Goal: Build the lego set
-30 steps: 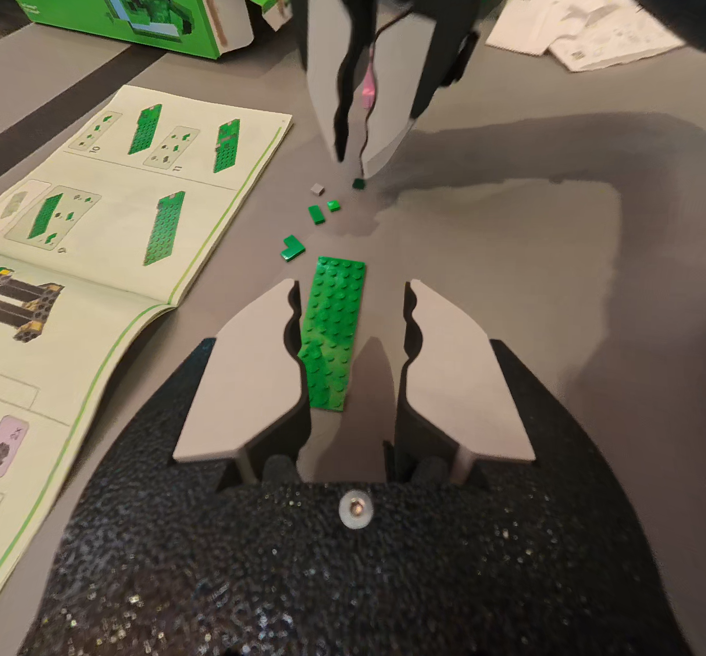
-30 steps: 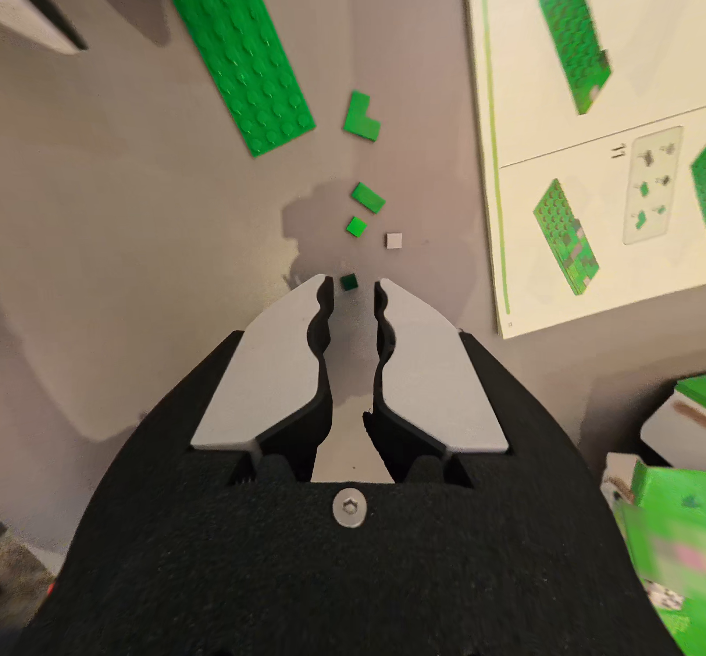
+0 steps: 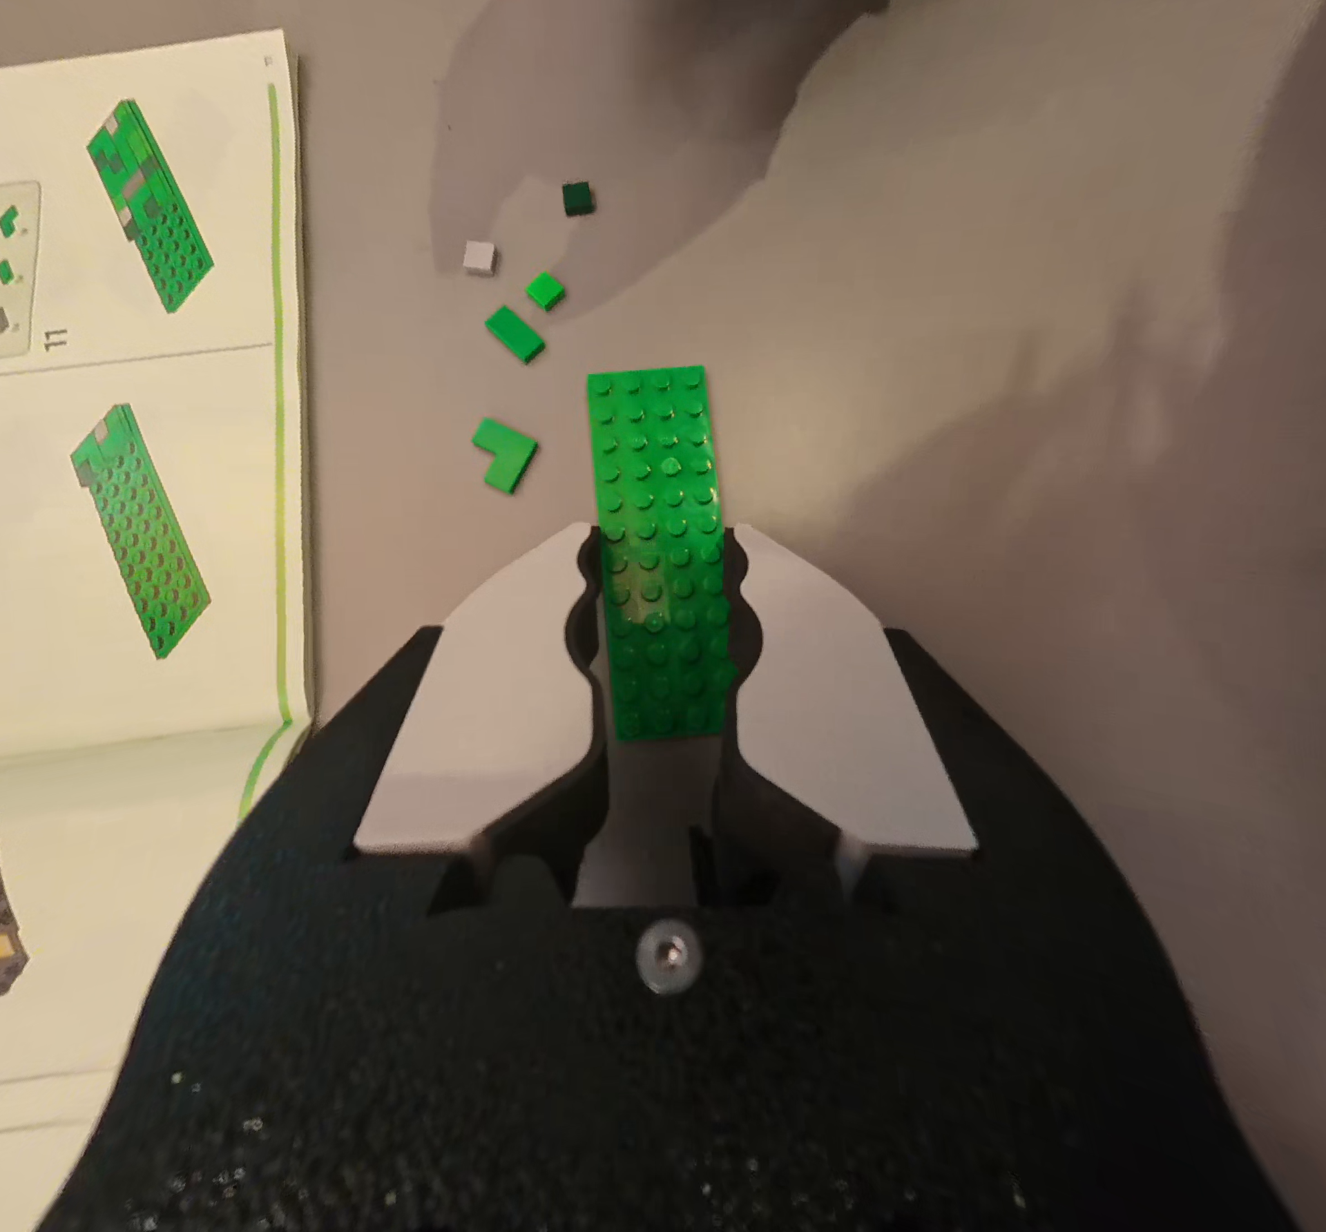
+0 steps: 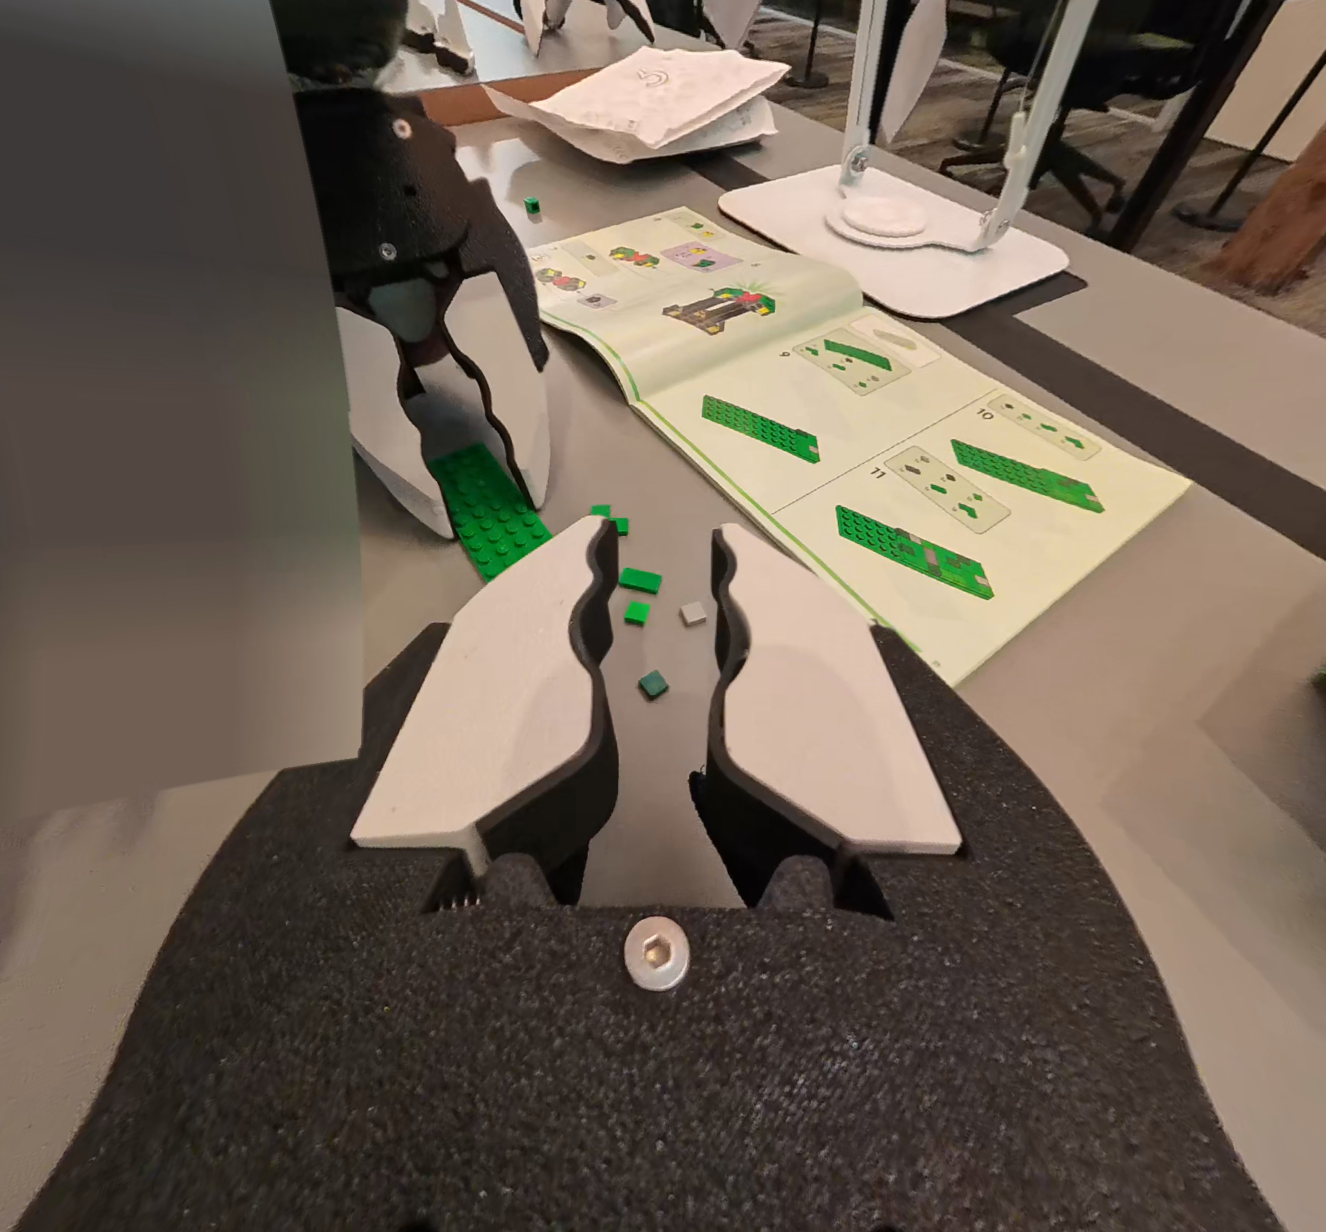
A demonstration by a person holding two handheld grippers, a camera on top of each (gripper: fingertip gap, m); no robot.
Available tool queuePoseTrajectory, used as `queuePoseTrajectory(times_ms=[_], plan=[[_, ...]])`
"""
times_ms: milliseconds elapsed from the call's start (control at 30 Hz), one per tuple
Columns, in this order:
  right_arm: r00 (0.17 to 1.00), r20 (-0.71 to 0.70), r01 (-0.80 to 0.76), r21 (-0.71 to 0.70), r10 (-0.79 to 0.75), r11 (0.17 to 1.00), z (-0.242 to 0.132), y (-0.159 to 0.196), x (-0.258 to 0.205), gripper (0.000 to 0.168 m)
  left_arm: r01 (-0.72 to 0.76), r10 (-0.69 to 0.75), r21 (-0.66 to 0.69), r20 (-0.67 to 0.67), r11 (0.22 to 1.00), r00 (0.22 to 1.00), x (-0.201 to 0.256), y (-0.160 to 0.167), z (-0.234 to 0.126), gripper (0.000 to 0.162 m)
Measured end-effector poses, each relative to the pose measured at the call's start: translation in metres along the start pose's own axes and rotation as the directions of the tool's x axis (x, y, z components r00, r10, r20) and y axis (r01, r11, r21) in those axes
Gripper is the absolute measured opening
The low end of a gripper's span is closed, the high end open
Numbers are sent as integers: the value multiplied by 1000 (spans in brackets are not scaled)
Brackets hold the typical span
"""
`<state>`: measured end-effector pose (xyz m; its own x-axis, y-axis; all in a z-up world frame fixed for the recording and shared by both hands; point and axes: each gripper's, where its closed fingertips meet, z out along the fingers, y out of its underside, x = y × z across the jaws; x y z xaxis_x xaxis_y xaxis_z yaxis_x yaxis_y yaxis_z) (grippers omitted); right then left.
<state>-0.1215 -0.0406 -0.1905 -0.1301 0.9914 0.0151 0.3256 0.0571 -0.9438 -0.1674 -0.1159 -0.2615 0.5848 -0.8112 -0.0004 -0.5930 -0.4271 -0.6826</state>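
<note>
A: At frame centre, the green baseplate (image 3: 656,537) lies bare between the left gripper (image 3: 664,537) fingers, which seem clenched on it.

B: Loose tiles (image 4: 641,580) wait unplaced; the right gripper (image 4: 664,537) gapes empty.

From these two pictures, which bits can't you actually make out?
- Green baseplate: in the left wrist view, whether the left gripper pinches it or only straddles it; in the right wrist view, the right gripper fingers cover its near end.
- L-shaped green tile: mostly behind a finger in the right wrist view.
- Instruction booklet: cut off by the left wrist view's left edge.
- Right wrist view's left side: blurred over.
</note>
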Motion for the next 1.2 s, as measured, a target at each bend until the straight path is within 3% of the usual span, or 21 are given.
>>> queuePoseTrajectory(times_ms=[133, 433, 1200], plan=[[999, -44, -20, -29, 19, 999, 2, 5, 5, 23, 8, -8, 75, 0, 997, 1000, 0, -4, 3, 32], [983, -184, -7, 33, 13, 999, -6, -1, 25, 23, 21, -22, 108, 6, 994, 1000, -4, -8, 6, 31], [979, -204, 19, 115, 6, 993, 7, -4, 16, 21, 27, -29, 109, 15, 994, 999, -5, -8, 6, 32]])
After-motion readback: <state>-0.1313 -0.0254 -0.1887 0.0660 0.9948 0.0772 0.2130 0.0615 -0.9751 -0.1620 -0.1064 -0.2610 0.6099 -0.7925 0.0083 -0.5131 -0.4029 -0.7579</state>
